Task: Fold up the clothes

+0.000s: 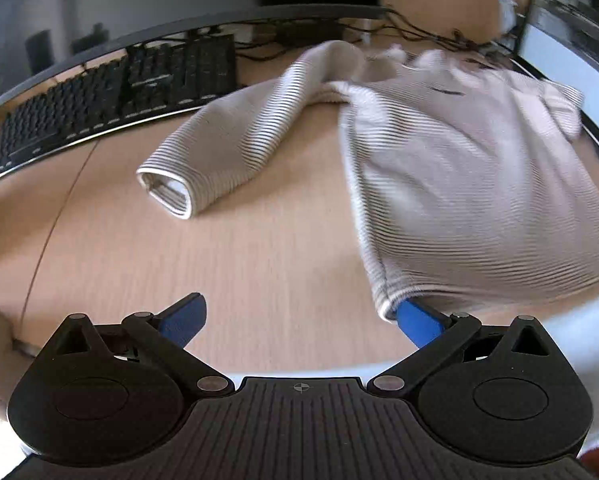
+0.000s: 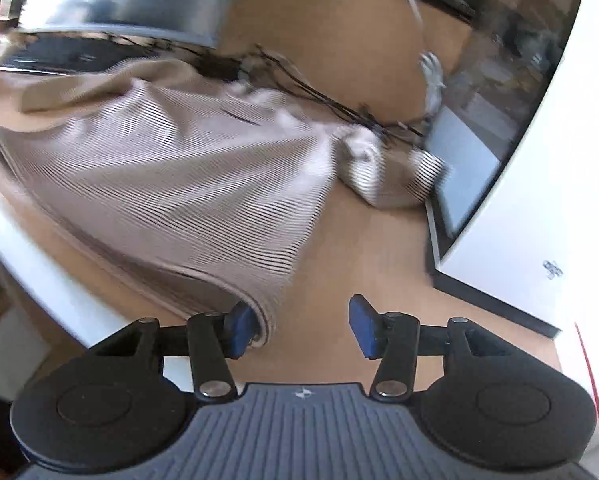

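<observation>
left gripper [image 1: 301, 322]: pointed steeply down at the desk, jaws spread wide, nothing pinched. The blue pads [image 1: 183, 320] look smooth, and the black body behind them is ribbed.

left side, hem contact: the right-hand pad is tucked under the near hem corner of the sweater [image 1: 471, 184], so the cloth is draped over that one finger and not squeezed. The other pad is seen over bare wood, well apart from it.

right gripper [image 2: 301, 326]: tilted down less steeply, jaws held partly apart with open desk between them. No earlier view is given, so only that gap can be reported.

right side, hem contact: the left-hand pad is touching the rolled hem edge of the sweater [image 2: 171, 184]; the right-hand pad is clear of it. No clamp can be seen.

sweater: a soft rib knit in beige with thin dark stripes, a bit motion-blurred. The body is spread on the desk ahead of both grippers, and one tube-shaped sleeve [image 1: 219, 148] is flopped out to the left with its cuff open.

desk [image 1: 259, 260]: light wood grain, flat, pale rounded front edge.

further back: a black keyboard [image 1: 111, 96] at the far left, tangled black cables [image 1: 419, 32] behind the collar, and a dark-framed monitor [image 2: 459, 168] just beside the bunched far sleeve.
</observation>
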Demonstrator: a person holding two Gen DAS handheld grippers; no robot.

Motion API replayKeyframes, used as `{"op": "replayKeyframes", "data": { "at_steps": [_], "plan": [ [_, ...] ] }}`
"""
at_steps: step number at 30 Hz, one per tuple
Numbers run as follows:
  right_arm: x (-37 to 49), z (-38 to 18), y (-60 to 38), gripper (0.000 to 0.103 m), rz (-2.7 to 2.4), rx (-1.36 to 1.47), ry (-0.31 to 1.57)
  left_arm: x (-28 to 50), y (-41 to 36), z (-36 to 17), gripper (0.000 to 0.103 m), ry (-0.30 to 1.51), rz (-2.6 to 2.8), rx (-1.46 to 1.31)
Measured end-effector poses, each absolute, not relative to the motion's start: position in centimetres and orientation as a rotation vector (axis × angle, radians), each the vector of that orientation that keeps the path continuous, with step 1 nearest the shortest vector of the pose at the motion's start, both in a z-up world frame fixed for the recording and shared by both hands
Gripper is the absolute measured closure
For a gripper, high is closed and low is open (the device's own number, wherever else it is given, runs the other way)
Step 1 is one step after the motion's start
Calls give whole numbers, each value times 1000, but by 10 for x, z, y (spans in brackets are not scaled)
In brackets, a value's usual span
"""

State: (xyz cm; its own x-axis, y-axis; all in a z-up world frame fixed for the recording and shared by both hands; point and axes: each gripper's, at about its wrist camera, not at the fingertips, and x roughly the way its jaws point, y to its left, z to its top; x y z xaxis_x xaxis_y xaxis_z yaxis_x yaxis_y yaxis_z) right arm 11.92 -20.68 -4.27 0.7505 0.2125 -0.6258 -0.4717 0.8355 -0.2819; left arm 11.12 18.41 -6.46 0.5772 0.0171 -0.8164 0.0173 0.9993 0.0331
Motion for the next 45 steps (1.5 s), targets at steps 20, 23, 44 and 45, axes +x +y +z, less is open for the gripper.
{"op": "replayKeyframes", "data": {
  "at_steps": [20, 23, 44, 45],
  "plan": [
    [201, -29, -159, 35, 409, 128, 793, 233, 123, -97, 0, 810, -390, -153],
    [195, -45, -150, 39, 417, 115, 866, 208, 125, -97, 0, 796, -402, -94],
    [202, -34, -104, 15, 372, 16, 1009, 167, 272, -54, 0, 802, -286, 421],
    [204, -32, -104, 15, 377, 9, 1003, 160, 272, -57, 0, 808, -288, 471]
  ]
}}
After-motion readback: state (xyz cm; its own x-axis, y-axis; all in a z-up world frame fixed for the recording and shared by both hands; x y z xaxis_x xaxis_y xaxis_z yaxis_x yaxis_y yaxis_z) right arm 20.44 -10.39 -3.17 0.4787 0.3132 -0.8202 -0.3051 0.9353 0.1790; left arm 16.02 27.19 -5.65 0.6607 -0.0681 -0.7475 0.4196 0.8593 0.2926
